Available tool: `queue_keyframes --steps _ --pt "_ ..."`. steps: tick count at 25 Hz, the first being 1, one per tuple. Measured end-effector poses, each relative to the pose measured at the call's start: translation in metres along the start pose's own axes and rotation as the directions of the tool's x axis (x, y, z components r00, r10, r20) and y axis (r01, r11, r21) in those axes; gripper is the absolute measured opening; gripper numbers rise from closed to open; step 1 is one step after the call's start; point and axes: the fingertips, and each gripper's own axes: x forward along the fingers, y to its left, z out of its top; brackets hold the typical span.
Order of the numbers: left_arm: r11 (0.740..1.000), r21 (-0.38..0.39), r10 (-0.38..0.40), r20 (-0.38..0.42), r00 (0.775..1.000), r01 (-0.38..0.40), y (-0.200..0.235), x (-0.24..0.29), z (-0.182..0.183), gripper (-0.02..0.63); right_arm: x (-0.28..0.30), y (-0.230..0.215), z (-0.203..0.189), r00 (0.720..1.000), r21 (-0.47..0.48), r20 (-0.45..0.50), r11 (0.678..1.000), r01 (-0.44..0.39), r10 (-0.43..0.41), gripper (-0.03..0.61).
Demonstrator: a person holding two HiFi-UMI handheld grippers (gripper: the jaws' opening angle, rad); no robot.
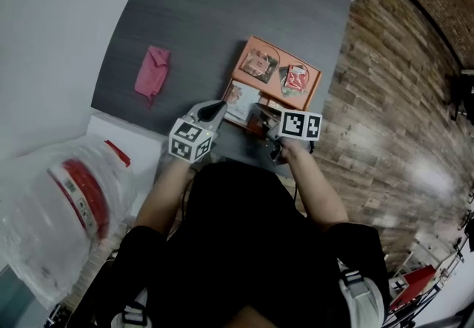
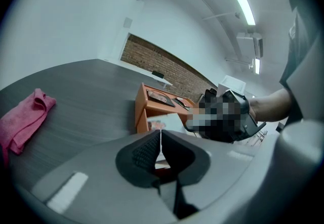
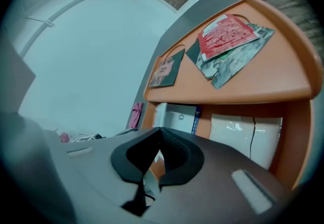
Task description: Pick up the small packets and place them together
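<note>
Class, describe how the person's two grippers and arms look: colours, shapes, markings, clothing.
Both the left gripper and right gripper have smooth grey shells with black ribbed pads. Each carries a white cube printed with black square markers. The person wears a black short-sleeved top.

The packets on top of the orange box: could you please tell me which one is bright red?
In the head view, the right-hand packet is the bright red one; the left packet is dark with a pinkish picture.
</note>
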Motion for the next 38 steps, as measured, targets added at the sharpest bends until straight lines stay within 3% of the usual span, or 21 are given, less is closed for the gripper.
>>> queue_keyframes --steps 5,9,13,17,21,24,26,28,32,35,38 --pt "1.0 -0.002 0.001 0.029 1.0 -0.001 -0.001 -0.004 0.005 0.006 -0.013 0.004 -0.005 1.0 -0.002 0.01 1.0 -0.012 0.012 0.002" --pt "1.0 0.001 -0.006 0.024 1.0 0.006 -0.005 -0.005 0.004 0.006 -0.009 -0.001 -0.003 1.0 -0.062 -0.007 0.998 0.028 -0.029 0.003" --pt "1.0 0.002 -0.002 0.017 1.0 0.002 -0.006 -0.006 0.002 0.006 0.005 -0.005 0.003 0.996 -0.106 -0.052 0.992 0.062 -0.067 0.118" --pt "1.0 -0.007 0.007 0.025 1.0 -0.007 -0.007 -0.011 0.002 0.006 0.016 -0.014 0.007 0.992 -0.102 -0.062 0.989 0.104 -0.111 0.159" --pt "0.999 -0.027 0.022 0.03 0.999 -0.022 -0.004 -0.017 -0.001 0.006 0.024 -0.023 0.005 0.981 -0.166 -0.07 0.972 0.169 -0.183 0.267" --pt "0.998 -0.041 0.038 0.03 0.999 -0.037 0.0 -0.021 -0.004 0.006 0.027 -0.021 0.006 0.972 -0.25 -0.07 0.947 0.201 -0.225 0.273" --pt "0.998 -0.05 0.048 0.027 0.999 -0.046 0.002 -0.023 -0.006 0.006 0.027 -0.015 0.008 0.965 -0.34 -0.06 0.914 0.221 -0.255 0.281" --pt "0.997 -0.059 0.053 0.025 0.998 -0.052 0.003 -0.025 -0.009 0.006 0.029 -0.008 0.005 0.956 -0.458 -0.066 0.859 0.227 -0.288 0.293" --pt "0.996 -0.072 0.056 0.022 0.998 -0.054 0.004 -0.026 -0.013 0.006 0.035 0.005 -0.005 0.934 -0.685 -0.087 0.701 0.196 -0.346 0.333" --pt "0.995 -0.077 0.058 0.025 0.998 -0.056 0.003 -0.026 -0.013 0.006 0.041 0.016 -0.01 0.925 -0.791 -0.1 0.593 0.149 -0.366 0.369" --pt "0.995 -0.083 0.062 0.03 0.998 -0.06 0.002 -0.028 -0.011 0.006 0.051 0.023 -0.013 0.923 -0.826 -0.131 0.555 0.1 -0.362 0.393"
